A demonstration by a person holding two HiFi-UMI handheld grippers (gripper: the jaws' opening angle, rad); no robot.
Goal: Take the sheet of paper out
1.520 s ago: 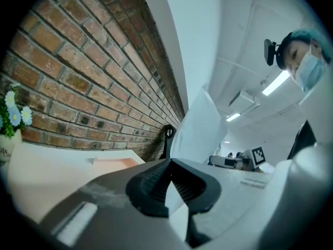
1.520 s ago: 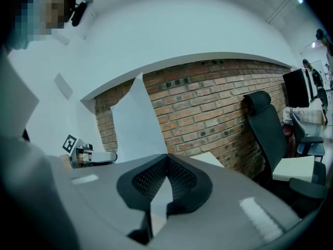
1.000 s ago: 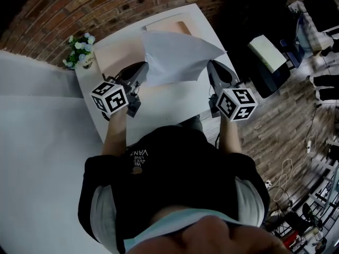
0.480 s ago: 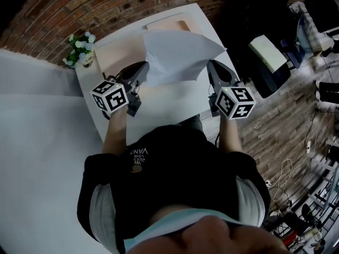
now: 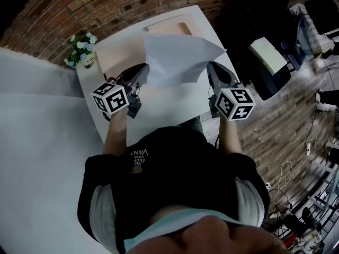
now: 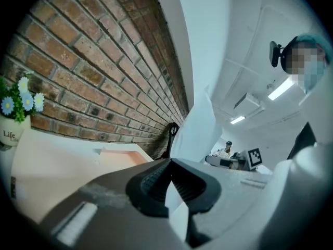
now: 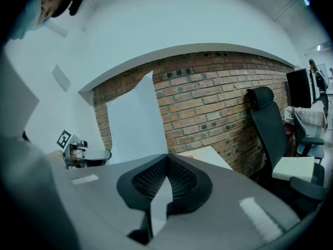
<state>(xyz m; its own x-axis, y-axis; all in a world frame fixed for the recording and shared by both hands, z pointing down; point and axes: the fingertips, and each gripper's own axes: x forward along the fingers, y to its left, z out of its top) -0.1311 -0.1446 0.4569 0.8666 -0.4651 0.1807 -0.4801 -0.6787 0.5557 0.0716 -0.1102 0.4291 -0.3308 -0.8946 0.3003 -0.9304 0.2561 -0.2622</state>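
A white sheet of paper [image 5: 177,57] hangs in the air over the white table [image 5: 169,107], stretched between both grippers. My left gripper [image 5: 144,67] is shut on the sheet's left edge; in the left gripper view the paper [image 6: 200,126] rises from between the closed jaws of the left gripper [image 6: 173,186]. My right gripper [image 5: 210,65] is shut on the right edge, and the right gripper view shows the sheet [image 7: 132,124] standing up from the pinched pads of the right gripper [image 7: 162,189]. A peach folder [image 5: 119,52] lies on the table under and behind the sheet.
A small pot of flowers [image 5: 80,51] stands at the table's far left corner by the brick wall [image 5: 63,9]. A black office chair [image 7: 268,124] and a dark cabinet with a pale box [image 5: 270,57] stand to the right of the table.
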